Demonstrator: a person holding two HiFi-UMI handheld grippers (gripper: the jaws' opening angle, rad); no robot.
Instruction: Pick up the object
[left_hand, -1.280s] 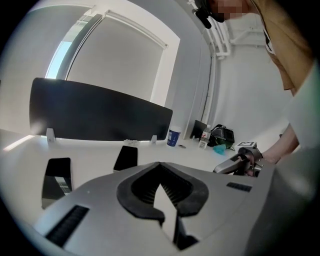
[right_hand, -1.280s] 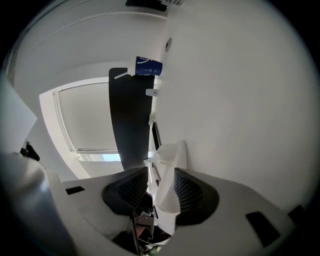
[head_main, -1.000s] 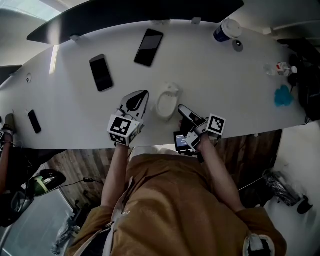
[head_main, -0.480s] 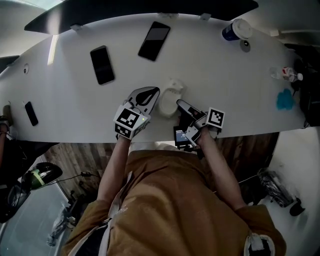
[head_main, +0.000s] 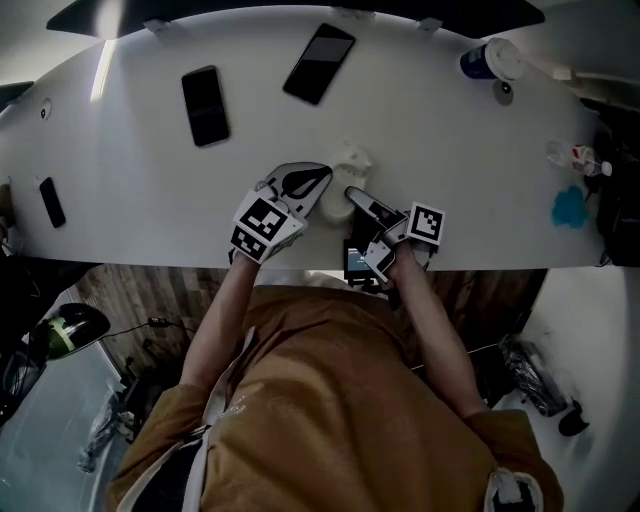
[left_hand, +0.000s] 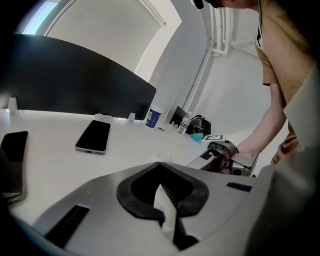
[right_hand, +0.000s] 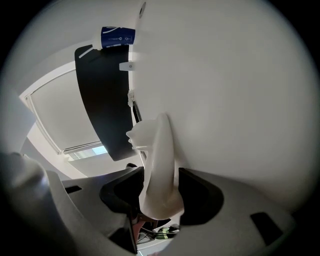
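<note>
1. Both jaws of the right gripper are closed on the white object, one dark pad pressing each side of its base.
2. That object sits near the front edge of the white table, between the two grippers; whether it rests on the surface or is just off it cannot be told.
3. Jaws of the left gripper meet tip to tip. A thin white sliver shows between their pads, possibly a scrap of something held, though the view is too poor to name it.
4. From the head view, the left gripper's tip lies just beside the white object.
5. Farther back on the table lie two dark phones, well apart from the grippers.
6. At the far right stand a blue cup and a blue cloth.
</note>
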